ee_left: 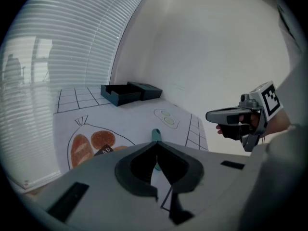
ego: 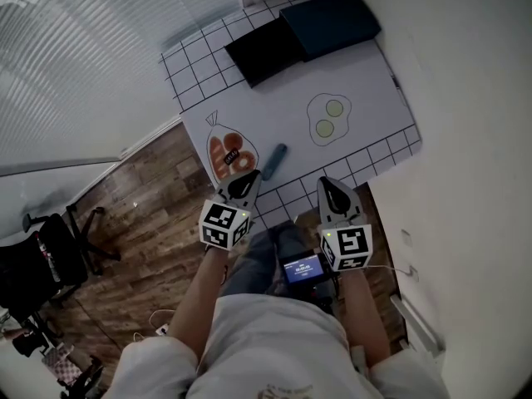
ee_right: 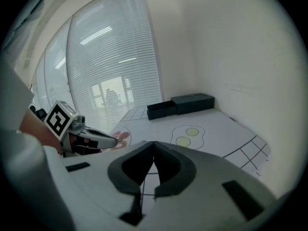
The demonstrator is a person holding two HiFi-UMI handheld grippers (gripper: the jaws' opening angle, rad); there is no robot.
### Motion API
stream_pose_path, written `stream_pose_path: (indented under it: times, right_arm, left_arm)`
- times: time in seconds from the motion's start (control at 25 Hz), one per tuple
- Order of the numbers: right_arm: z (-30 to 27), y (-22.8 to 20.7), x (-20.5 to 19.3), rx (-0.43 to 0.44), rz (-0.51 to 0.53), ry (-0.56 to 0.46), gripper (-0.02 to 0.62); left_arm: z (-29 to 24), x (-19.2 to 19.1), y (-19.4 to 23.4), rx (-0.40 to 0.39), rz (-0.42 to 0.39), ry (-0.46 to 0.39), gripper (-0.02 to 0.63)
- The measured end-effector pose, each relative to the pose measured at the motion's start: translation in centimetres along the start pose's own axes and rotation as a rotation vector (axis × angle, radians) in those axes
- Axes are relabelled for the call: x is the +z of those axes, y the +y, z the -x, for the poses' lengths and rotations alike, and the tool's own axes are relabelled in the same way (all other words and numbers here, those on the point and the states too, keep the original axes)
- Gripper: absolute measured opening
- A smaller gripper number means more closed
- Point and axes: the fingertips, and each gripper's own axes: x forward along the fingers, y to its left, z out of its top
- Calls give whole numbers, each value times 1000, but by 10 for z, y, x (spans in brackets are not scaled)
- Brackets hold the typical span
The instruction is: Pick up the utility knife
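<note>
The teal utility knife [ego: 275, 160] lies on the white printed mat [ego: 366, 81], between the bread-bag drawing [ego: 229, 155] and the grid border. My left gripper [ego: 253, 176] hovers just short of the knife's near end with its jaws shut and nothing in them. In the left gripper view the knife [ee_left: 156, 134] pokes out right above the closed left gripper [ee_left: 157, 144]. My right gripper [ego: 325, 182] hangs over the mat's near edge, to the right of the knife, jaws shut and empty. The right gripper view shows its closed tips [ee_right: 154, 143] and the left gripper [ee_right: 111, 140] at the left.
A black box [ego: 264, 50] and a dark blue lid [ego: 331, 23] stand at the table's far end. A fried-egg drawing [ego: 327, 119] fills the mat's right part. An office chair [ego: 50, 252] stands on the wooden floor at the left. A wall runs along the right.
</note>
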Motion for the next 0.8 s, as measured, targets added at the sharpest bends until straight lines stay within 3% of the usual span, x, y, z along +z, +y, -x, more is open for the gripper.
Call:
stream_pose_path:
  times: [0.4, 0.52, 0.8]
  right_arm:
    - [-4, 10, -10, 38, -7, 19, 8]
    - [-6, 14, -10, 50, -9, 20, 7]
    - [-2, 18, -15, 66, -13, 28, 8]
  left_arm:
    - [-8, -11, 0, -51, 56, 48, 11]
    - [-12, -12, -4, -86, 93, 61, 137]
    - [-32, -28, -2, -61, 24, 188, 153]
